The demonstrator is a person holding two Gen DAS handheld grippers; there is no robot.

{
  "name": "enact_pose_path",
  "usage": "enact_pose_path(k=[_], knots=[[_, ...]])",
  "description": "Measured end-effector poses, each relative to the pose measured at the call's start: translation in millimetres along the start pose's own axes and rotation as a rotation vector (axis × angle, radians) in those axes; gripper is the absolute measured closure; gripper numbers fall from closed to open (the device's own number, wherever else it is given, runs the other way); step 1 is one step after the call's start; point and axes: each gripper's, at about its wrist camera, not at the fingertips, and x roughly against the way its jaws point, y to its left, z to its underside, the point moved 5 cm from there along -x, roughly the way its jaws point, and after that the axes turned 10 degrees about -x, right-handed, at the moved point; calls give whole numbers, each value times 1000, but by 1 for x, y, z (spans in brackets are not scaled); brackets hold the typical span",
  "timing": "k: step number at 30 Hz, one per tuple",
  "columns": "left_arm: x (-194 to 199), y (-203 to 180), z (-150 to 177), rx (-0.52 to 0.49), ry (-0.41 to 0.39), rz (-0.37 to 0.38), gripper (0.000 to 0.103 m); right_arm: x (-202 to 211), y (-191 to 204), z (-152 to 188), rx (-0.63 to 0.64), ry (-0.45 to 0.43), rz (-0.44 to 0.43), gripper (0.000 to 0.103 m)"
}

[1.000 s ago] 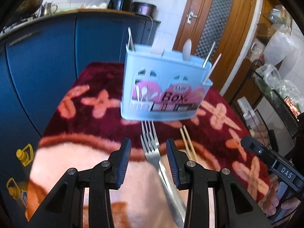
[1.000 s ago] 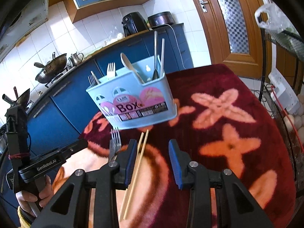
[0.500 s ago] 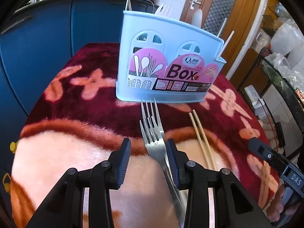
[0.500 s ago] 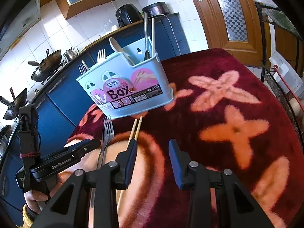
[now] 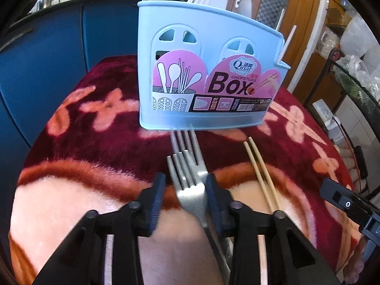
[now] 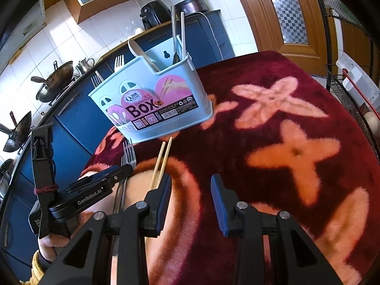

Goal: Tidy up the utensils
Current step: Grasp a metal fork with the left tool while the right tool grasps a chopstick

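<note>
A light blue utensil box (image 5: 204, 71) with a pink "Box" label stands on the red flowered cloth, with forks, a spoon and sticks in it; it also shows in the right wrist view (image 6: 152, 102). Two metal forks (image 5: 187, 166) lie stacked in front of it, tines toward the box. A pair of wooden chopsticks (image 5: 261, 173) lies to their right. My left gripper (image 5: 184, 198) is open and low, its fingers on either side of the forks' necks. My right gripper (image 6: 190, 197) is open and empty, its left finger over the chopsticks' (image 6: 161, 163) near end.
Blue kitchen cabinets (image 5: 47, 47) run along the far left of the table. A wooden door (image 6: 285, 11) is behind it. A black wire rack (image 5: 351, 90) with bags stands at the right. The table edge (image 6: 351, 99) drops off near the rack.
My left gripper has moved forward and down, so the forks now lie between its fingers. My right gripper has moved closer over the chopsticks' near end. Both stay open.
</note>
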Motion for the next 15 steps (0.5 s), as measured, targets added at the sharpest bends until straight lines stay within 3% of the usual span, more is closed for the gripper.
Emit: enact_pose_path(k=[8, 13, 15], knots=[[12, 8, 2, 22, -23, -24, 73, -1, -1, 1, -1, 3, -1, 66], [20, 17, 2, -6, -32, -114, 73, -2, 0, 2, 3, 8, -1, 66], [17, 22, 4, 13, -14, -98, 73, -4, 1, 2, 2, 11, -1, 66]])
